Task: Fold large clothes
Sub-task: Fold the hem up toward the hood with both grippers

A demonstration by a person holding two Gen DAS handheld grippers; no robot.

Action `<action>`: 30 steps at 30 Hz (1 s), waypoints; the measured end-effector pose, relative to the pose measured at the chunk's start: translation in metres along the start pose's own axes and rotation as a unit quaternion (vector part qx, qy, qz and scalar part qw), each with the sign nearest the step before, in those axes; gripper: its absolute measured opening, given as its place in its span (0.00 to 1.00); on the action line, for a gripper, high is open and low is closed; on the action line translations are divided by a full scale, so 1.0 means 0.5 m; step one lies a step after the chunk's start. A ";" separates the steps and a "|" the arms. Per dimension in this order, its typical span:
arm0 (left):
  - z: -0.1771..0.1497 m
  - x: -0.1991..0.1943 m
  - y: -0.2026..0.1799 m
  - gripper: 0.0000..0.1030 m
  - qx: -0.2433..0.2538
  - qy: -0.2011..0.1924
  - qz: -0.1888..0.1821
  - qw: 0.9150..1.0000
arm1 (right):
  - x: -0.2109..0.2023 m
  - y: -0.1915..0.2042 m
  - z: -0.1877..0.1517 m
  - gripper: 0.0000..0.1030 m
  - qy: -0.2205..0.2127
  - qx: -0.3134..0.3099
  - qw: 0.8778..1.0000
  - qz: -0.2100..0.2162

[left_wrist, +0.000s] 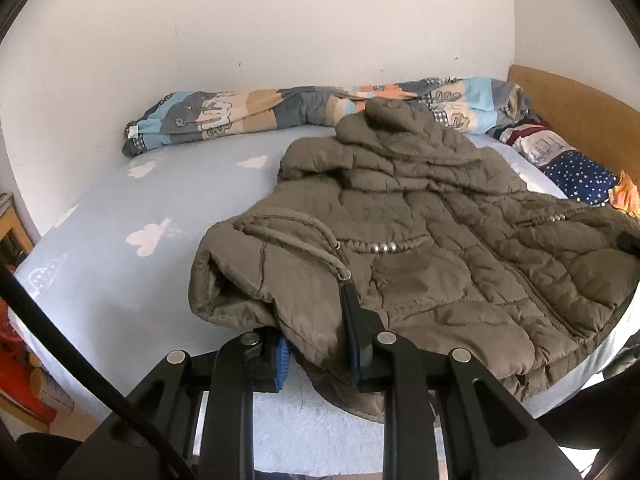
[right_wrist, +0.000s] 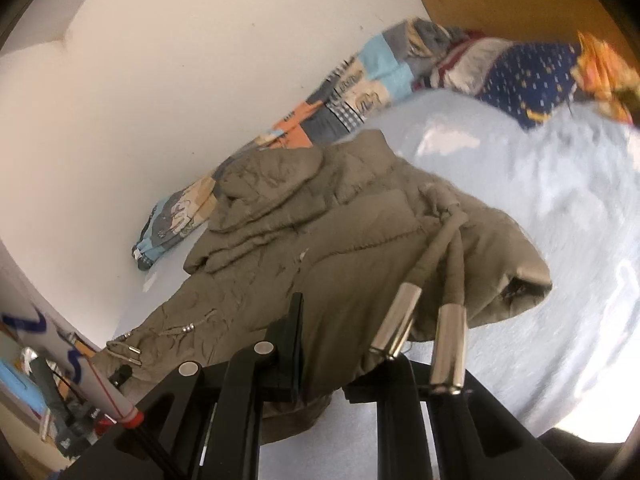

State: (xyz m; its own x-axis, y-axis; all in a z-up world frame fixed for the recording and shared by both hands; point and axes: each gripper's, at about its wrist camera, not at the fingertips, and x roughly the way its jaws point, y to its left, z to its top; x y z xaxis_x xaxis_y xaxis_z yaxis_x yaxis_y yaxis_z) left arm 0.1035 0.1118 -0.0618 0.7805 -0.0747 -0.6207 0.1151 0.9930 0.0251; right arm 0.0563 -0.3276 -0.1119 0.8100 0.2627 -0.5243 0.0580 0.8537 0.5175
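Left fingers (left_wrist: 356,328): nearly closed, pinching the near hem of the olive puffer jacket (left_wrist: 420,240); dark right finger lying over the fabric, blue-padded left one mostly hidden under a lifted fold.
Left gripper (left_wrist: 316,344): clamped on the jacket's bottom corner, beside the open sleeve cuff.
Right fingers (right_wrist: 294,332): close together, hem fabric bunched between them; right finger buried under the cloth.
Right gripper (right_wrist: 320,356): gripping the jacket's other bottom corner.
Drawcords (right_wrist: 424,280): two cords with metal tips hanging over the right-hand finger of the right gripper, partly masking it.
Jacket place: spread on the pale blue bed sheet (left_wrist: 140,208) straight ahead of both pairs of fingers, near edge raised off the sheet.
Jacket axis: long axis running away from the fingers, hem nearest, hood (left_wrist: 384,120) farthest.
Beyond the hood: rolled patchwork quilt (left_wrist: 240,116) along the white wall.
Ahead and right of the left fingers: starry blue pillow (left_wrist: 580,176) against a wooden headboard (left_wrist: 580,96).
Left of the left fingers: black cable (left_wrist: 80,360) crossing the view.
Left of the right fingers: clutter beside the bed, too blurred to name.
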 end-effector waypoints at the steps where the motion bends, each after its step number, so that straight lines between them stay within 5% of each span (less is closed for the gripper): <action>1: 0.003 -0.002 0.003 0.21 -0.002 -0.002 0.000 1.000 | -0.007 0.003 -0.001 0.15 -0.001 -0.002 1.000 0.001; 15: 0.064 -0.020 0.019 0.21 -0.007 -0.015 -0.012 1.000 | -0.037 0.016 0.028 0.15 -0.006 0.004 1.000 0.018; 30: 0.331 0.015 0.007 0.23 -0.004 -0.101 -0.016 0.995 | -0.001 0.082 0.237 0.15 -0.063 -0.010 0.997 0.049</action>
State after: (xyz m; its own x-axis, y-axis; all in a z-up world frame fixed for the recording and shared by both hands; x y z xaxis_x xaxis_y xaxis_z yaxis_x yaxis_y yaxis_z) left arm 0.2113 0.0997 0.0633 0.8841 -0.1222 -0.4510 0.1379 0.9905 0.0018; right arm 0.1273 -0.3461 -0.0104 0.8776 0.2892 -0.3823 -0.0368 0.8359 0.5477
